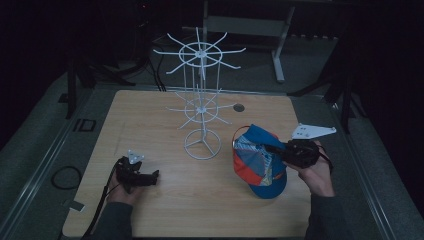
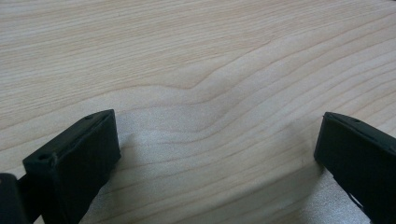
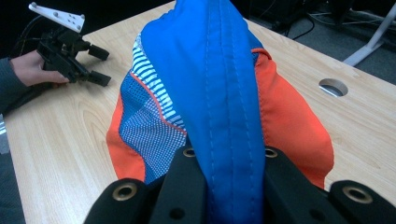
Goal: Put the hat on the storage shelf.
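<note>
Cap point(image 1: 260, 160) — soft, light cloth, we judge, best pinched at its blue seam, where our right gripper point(image 3: 227, 161) clamps it; left gripper point(image 2: 217, 154) gapes empty.

Wire rack point(image 1: 201, 107) mid-table; sides open

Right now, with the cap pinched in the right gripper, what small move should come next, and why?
Probably lift the cap and carry it toward the white wire rack. The right gripper is shut on a blue fold of it, the rack's prongs are bare, and the left gripper rests open on the table, so nothing else is in hand.
</note>
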The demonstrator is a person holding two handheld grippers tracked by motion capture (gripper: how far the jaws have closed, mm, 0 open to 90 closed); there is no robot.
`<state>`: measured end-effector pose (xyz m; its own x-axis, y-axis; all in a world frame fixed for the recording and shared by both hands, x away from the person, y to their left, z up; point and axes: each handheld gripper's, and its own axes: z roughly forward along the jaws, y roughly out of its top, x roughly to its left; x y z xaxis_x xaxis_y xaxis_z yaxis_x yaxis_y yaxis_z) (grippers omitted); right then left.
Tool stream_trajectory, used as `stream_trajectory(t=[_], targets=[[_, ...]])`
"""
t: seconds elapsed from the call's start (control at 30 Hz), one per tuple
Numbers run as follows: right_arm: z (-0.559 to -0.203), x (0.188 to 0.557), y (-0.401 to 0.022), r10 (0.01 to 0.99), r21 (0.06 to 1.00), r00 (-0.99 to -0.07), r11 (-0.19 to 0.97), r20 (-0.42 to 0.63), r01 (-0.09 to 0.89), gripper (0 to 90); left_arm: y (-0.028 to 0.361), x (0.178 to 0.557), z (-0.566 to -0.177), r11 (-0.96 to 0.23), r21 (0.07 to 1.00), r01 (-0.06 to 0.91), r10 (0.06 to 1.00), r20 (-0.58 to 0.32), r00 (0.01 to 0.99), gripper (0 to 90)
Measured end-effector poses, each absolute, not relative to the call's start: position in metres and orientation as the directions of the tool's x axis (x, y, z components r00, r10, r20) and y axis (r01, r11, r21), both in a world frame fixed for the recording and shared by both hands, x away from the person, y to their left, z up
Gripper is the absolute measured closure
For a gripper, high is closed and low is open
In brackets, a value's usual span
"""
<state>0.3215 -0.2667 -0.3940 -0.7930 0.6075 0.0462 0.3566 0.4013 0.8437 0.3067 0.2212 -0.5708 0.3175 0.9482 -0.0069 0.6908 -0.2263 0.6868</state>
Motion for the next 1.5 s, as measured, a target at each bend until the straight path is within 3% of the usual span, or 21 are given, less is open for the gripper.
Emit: stream_trajectory(t=[1.5], targets=[[-0.364,0.322,-0.276,0.631,0.898,-0.775,0.318,0.04,0.305,87.9,0.221,0.307,-0.571,-0.225,0.687,0.69,0.949,-0.007,0.317,0.2]])
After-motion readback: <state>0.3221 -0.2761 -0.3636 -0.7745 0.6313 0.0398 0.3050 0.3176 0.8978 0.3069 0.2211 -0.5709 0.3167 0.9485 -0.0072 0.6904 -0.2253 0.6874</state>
